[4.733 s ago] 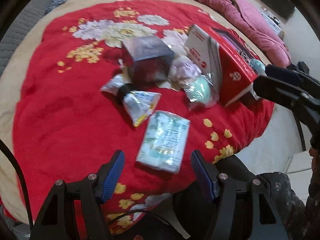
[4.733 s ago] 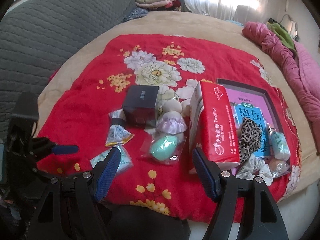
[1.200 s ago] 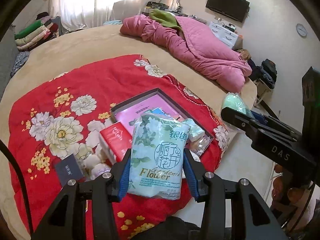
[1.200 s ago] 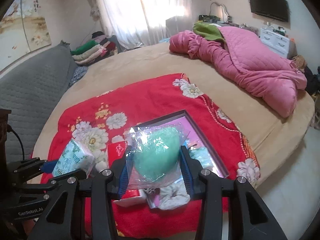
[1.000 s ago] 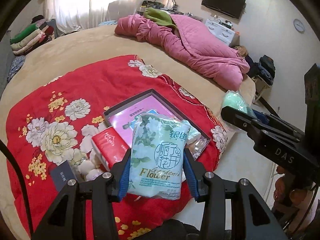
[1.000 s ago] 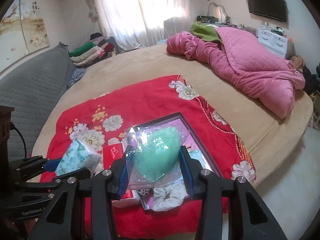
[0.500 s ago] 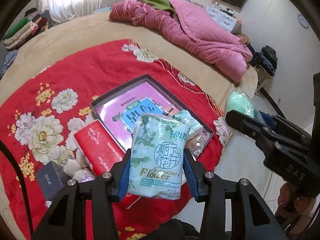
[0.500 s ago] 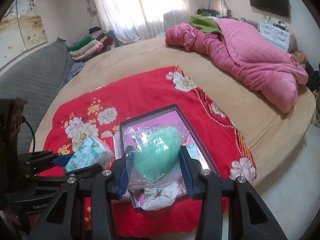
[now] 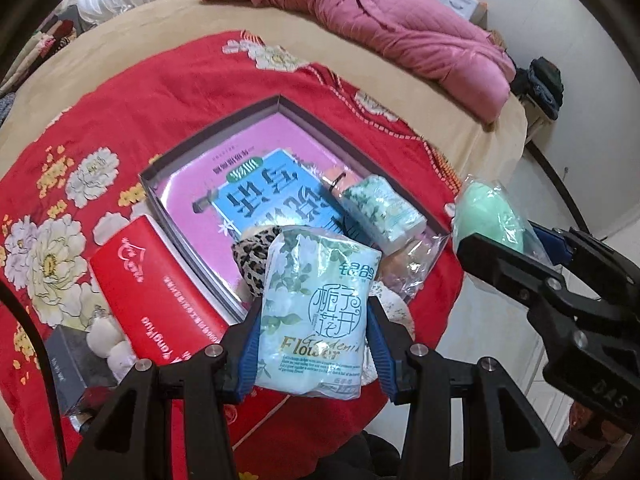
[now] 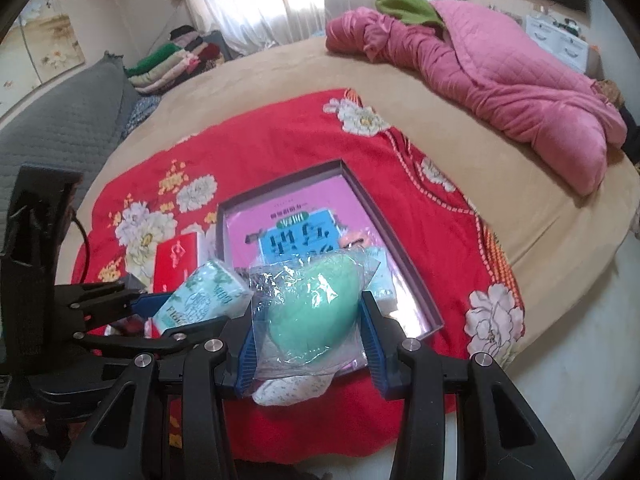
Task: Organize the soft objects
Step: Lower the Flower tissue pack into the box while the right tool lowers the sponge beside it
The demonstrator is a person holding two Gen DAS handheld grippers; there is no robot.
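My left gripper is shut on a pale blue-green tissue pack and holds it above the near edge of a shallow grey box tray on the red floral blanket. The pack also shows in the right wrist view. My right gripper is shut on a green egg-shaped sponge in a clear bag, held over the tray's near end; the sponge shows at the right in the left wrist view. The tray holds a pink and blue booklet, a small tissue pack and a leopard scrunchie.
A red tissue box lies left of the tray, with a dark box and white plush balls beside it. A pink quilt lies at the far right of the tan bed. The bed edge and floor are to the right.
Since 4.7 s ago both grippers took hold of their items off the blanket and lifted them. Over the last second both have come down and closer toward the tray.
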